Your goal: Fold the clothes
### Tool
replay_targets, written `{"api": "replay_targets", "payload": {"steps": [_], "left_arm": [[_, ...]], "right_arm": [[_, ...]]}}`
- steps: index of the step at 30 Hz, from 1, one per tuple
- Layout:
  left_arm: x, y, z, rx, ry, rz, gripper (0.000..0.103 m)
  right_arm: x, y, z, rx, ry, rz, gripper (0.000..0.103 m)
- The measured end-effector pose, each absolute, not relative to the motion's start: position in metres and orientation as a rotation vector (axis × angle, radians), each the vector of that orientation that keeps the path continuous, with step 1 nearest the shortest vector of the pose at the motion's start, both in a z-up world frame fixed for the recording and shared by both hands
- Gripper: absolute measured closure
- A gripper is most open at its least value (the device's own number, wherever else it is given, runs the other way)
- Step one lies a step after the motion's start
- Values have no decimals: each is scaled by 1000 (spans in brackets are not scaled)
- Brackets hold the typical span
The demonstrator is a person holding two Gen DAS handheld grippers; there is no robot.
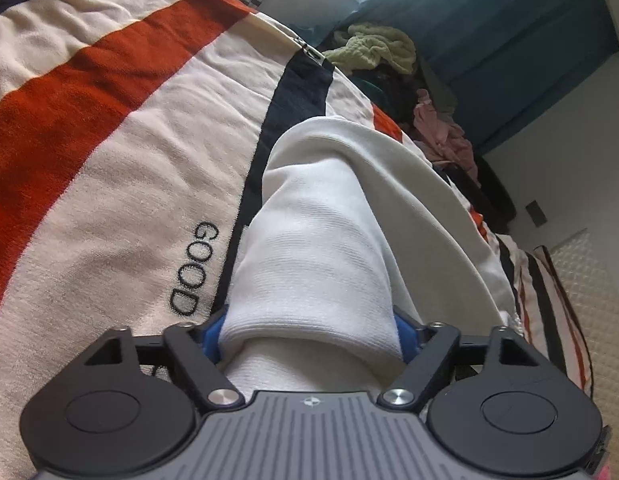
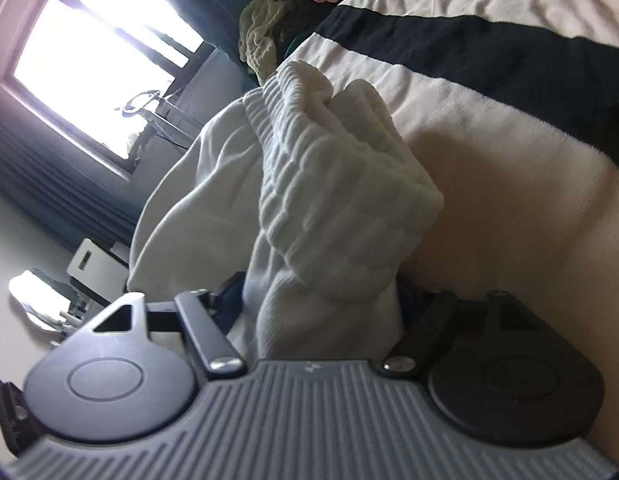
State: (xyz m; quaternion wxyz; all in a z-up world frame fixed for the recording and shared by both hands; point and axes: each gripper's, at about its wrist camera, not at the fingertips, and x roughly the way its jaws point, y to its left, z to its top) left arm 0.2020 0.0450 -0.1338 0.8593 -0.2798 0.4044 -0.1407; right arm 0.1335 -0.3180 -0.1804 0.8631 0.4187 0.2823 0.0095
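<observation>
Left gripper (image 1: 311,334): jaws partly apart with a thick roll of the white garment (image 1: 309,240) filling the gap. Blue pads (image 1: 213,334) sit against the fabric on both sides, so I read it as clamped on the garment. The cloth runs straight ahead from the fingers and lies on the striped blanket (image 1: 109,128). "GOOD" lettering (image 1: 191,270) is just left of the fingers.

Right gripper (image 2: 321,296): same story, jaws partly apart, a bunched ribbed cuff of the white garment (image 2: 333,200) wedged between them; the pads are mostly hidden by fabric, but it looks gripped. The cuff stands up right in front of the fingers, more white cloth draping off to the left of them, blanket (image 2: 509,160) to the right.

Beyond both grippers: a pile of other clothes (image 1: 389,50) at the far end of the blanket, teal curtain (image 1: 509,40) behind it. Window (image 2: 89,60) far left of the right gripper.
</observation>
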Motion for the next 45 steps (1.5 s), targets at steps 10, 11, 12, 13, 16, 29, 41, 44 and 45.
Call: {"api": "replay_targets", "payload": {"steps": [10, 11, 12, 13, 16, 29, 41, 44, 45], "left_arm": [[193, 43, -109, -595, 779, -361, 63], [192, 45, -105, -617, 770, -378, 65], [191, 46, -101, -637, 768, -397, 66], [191, 46, -96, -657, 766, -415, 67], [190, 43, -77, -699, 745, -465, 68], [281, -108, 18, -690, 582, -624, 68], [419, -265, -35, -647, 534, -739, 68], [444, -282, -71, -649, 537, -739, 68], [453, -287, -83, -650, 559, -738, 68]], "right_arm": [[115, -304, -123, 808, 407, 74, 74], [114, -305, -117, 813, 385, 86, 74], [113, -308, -110, 824, 362, 96, 75], [112, -311, -103, 831, 339, 103, 75], [113, -322, -82, 842, 280, 124, 75], [160, -442, -9, 845, -7, 69, 75], [251, -553, -83, 841, -84, -41, 74], [268, -565, -109, 850, -57, -59, 74], [274, -568, -119, 849, -44, -72, 74]]}}
